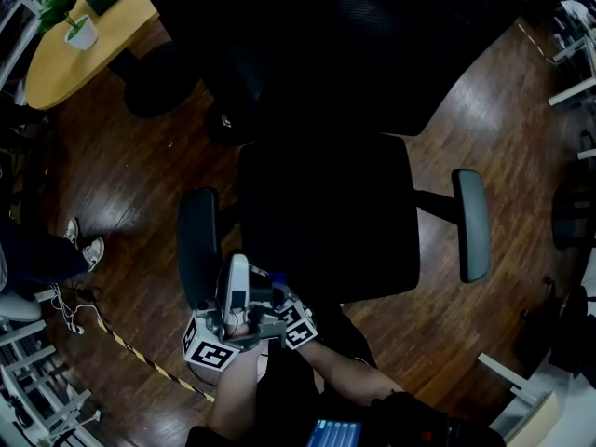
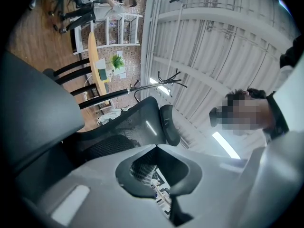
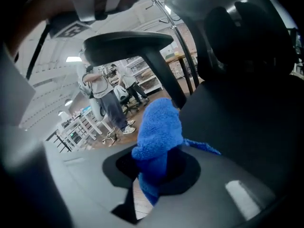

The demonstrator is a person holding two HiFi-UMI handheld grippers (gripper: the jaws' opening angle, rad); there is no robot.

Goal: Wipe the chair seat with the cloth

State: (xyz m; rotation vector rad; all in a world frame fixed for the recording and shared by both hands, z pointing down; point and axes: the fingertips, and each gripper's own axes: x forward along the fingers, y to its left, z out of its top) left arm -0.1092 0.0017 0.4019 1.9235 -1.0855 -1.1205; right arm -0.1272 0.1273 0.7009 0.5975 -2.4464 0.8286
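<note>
Blue fleecy cloth (image 3: 159, 132) pinched between the closed jaws of the right gripper (image 3: 153, 175), bunched upright above them, one thin corner trailing toward the black chair seat (image 3: 247, 118); contact with the seat not determinable. Dark armrest (image 3: 127, 42) overhead on a slanted post; wooden floor (image 3: 116, 137) and standing people (image 3: 107, 99) beyond. Jaws of the left gripper (image 2: 159, 175) pressed together with nothing between them, aimed upward past the mesh backrest (image 2: 121, 125) and headrest (image 2: 169, 125) toward a ribbed ceiling (image 2: 213, 56); coat stand (image 2: 161, 82) behind. In the head view, both grippers held close together at the seat's near left corner, just beside one armrest; second armrest (image 1: 472, 223) on the far side. Yellow table (image 1: 79, 63) with potted plant (image 1: 77, 26) well apart, upper left.
</note>
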